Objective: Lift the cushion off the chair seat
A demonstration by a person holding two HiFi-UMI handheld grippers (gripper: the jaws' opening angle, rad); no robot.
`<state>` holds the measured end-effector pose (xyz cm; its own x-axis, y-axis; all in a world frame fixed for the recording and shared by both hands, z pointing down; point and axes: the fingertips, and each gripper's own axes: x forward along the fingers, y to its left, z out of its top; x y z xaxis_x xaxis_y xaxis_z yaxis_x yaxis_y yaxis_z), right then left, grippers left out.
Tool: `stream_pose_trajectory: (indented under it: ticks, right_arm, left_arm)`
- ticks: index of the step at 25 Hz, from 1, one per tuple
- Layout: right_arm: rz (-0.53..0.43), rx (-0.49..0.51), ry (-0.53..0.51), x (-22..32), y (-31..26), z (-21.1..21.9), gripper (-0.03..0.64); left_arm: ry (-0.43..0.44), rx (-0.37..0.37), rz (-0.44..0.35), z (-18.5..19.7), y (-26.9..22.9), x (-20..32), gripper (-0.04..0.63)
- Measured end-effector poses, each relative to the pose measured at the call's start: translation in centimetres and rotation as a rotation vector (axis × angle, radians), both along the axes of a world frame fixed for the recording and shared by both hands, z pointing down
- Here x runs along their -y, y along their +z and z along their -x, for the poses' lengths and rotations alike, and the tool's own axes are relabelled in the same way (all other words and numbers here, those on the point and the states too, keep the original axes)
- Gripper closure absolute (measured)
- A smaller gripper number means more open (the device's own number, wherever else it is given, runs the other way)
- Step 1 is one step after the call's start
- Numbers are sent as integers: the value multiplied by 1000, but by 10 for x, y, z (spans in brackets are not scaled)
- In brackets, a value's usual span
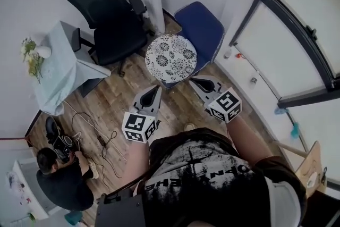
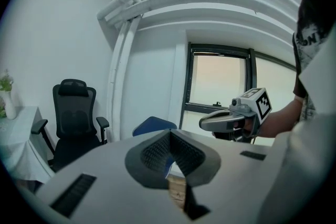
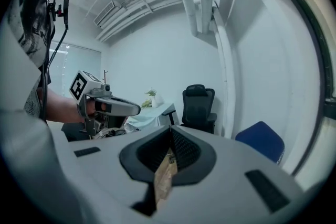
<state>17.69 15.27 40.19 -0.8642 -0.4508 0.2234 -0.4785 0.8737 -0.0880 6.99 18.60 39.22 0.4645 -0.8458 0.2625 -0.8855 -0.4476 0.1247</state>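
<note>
Blue chair (image 1: pixel 204 29) bears the patterned cushion (image 1: pixel 171 58); left gripper (image 1: pixel 155 89) and right gripper (image 1: pixel 193 82) look clenched, empty.

The person wears a black short-sleeved T-shirt (image 1: pixel 212 178) printed with pale grey trees and lettering. The left tongs (image 1: pixel 156 89) and right tongs (image 1: pixel 193 81) are grey, pointed and dark-padded, each bearing a white cube with black square markers.

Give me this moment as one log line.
stage: pre-grasp | cushion: on chair seat, untouched | left gripper: shut, empty, short of cushion | right gripper: shut, empty, short of cushion
</note>
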Motion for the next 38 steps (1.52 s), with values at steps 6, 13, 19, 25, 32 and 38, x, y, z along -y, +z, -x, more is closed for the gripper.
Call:
stream_pose_trajectory:
  ticks: [6,13,19,25,32,38]
  right_arm:
    - [5,0,-39,24,7,4,600]
    - [22,-6,-44,43,16,19,600]
    - [-4,-3,-18,73,12,41,600]
    - [-4,-1,52,115,7,73,600]
    - [-19,3,136,154,-2,106,600]
    - [-15,-4,197,177,3,128,600]
  left_arm:
    - [-57,10,23,9,12,11,583]
    - [-66,5,48,25,23,28,583]
    - [-16,4,49,44,27,65,583]
    - [62,-1,61,77,30,113,583]
    - [145,9,44,115,23,163,583]
    - [207,12,52,137,32,192,583]
